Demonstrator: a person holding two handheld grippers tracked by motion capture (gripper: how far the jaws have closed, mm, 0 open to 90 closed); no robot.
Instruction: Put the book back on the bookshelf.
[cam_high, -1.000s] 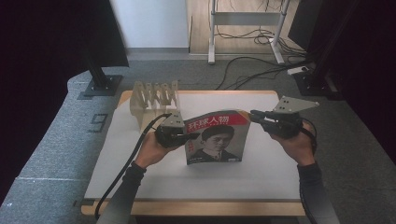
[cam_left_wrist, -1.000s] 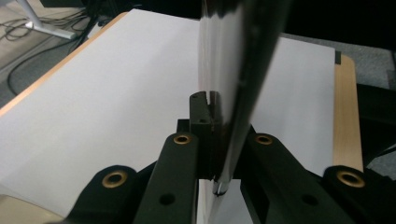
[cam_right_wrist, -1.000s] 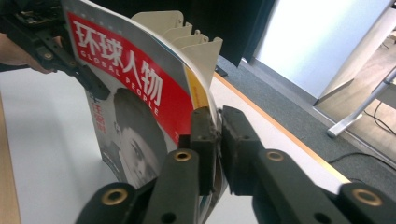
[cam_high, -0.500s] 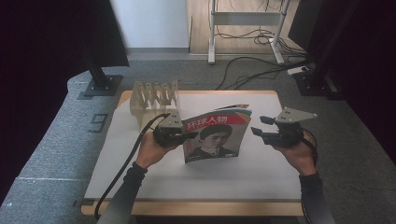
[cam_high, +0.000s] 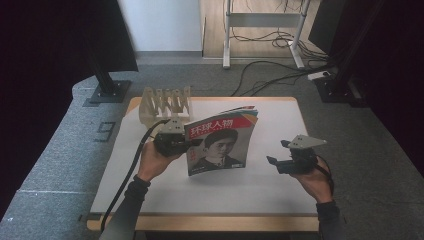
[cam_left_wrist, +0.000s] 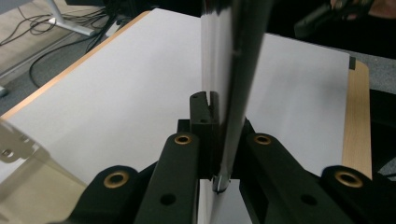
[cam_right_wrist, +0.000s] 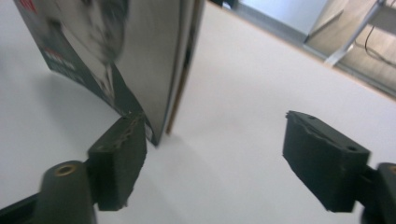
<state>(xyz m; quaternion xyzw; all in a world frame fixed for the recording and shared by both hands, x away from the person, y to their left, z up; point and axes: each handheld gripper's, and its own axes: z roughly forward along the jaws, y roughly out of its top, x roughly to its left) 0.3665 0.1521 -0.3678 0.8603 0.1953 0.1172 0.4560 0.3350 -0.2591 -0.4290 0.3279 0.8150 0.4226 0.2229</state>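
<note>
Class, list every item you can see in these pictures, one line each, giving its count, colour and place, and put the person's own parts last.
Glossy magazine with a red title band and a portrait cover: one, red and dark, standing upright at mid-table, clamped at its left edge.
Slotted wooden rack: one, pale wood, far left of the table.
White-topped table with a wooden rim: one, centre.
Black cables: several, on the grey floor beyond the table.
White desk frame: one, far background.
Left gripper: one, black, fingers shut on the magazine.
Right gripper: one, black, fingers open, right of the magazine.
Hands: two, at the near edge.
</note>
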